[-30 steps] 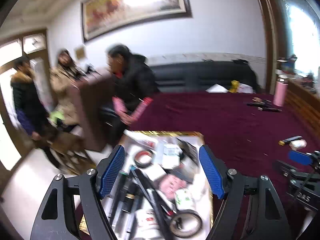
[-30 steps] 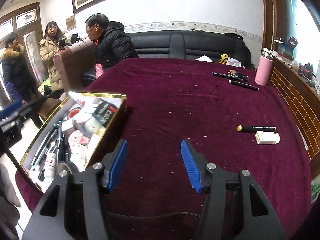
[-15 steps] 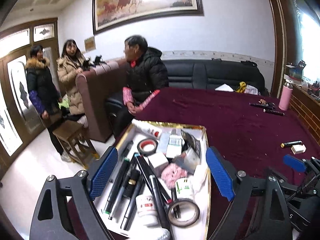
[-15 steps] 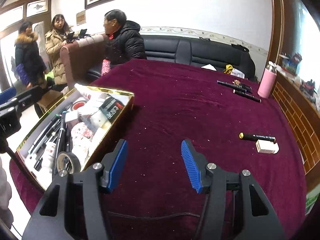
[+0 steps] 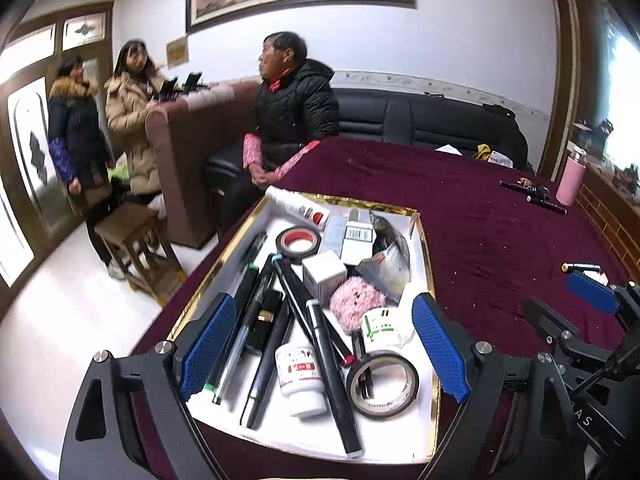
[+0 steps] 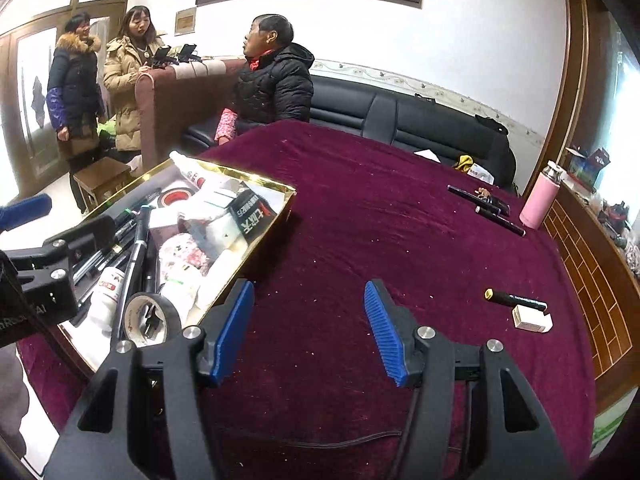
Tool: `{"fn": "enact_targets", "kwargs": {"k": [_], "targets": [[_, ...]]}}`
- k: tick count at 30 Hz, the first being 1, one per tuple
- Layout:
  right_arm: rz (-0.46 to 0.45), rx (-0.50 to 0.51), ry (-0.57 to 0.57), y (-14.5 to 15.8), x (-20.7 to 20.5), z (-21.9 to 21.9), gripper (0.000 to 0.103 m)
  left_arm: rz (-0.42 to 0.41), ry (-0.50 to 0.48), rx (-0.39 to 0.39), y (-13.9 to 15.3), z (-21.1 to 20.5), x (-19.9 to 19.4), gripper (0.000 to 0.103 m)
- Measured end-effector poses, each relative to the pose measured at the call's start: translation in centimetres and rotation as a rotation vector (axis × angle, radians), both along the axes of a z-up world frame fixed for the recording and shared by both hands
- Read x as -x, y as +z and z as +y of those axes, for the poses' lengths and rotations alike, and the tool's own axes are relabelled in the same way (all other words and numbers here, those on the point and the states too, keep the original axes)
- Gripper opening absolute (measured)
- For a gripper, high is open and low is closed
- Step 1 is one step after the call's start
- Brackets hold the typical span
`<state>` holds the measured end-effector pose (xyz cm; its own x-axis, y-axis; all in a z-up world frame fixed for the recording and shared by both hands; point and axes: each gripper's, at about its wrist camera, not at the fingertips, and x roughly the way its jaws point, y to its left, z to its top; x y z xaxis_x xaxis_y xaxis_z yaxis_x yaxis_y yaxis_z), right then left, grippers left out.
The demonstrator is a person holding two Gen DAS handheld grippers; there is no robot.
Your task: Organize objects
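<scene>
Left wrist view now looks steeply down into the gold-rimmed tray (image 5: pixel 424 240), where a second ago it faced the room; the left gripper (image 5: pixel 320 348) hangs wide and empty over the pens and tape roll (image 5: pixel 382 384). Right gripper (image 6: pixel 310 332), also wide and empty, hovers over bare tabletop (image 6: pixel 400 220), so the black pen (image 6: pixel 516 300) and white eraser (image 6: pixel 532 319) lie uncollected, well apart from the tray.
</scene>
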<state>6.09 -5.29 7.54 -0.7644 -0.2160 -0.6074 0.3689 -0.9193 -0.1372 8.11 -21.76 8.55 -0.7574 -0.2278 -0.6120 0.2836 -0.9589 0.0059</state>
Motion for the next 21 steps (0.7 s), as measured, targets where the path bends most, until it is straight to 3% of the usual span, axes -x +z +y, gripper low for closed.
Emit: {"fn": "enact_targets", "kwargs": {"k": [3,21], "targets": [[0.005,-0.011,0.0,0.0,-0.2,-0.3,0.058,-0.01,0.031,-0.009,-0.6,-0.5,-0.2,0.093],[0.069,-0.021,0.005,1.2,-2.2,-0.3,0.062,-0.029,0.106,0.082,-0.7,0.0,-0.6,0.093]]}}
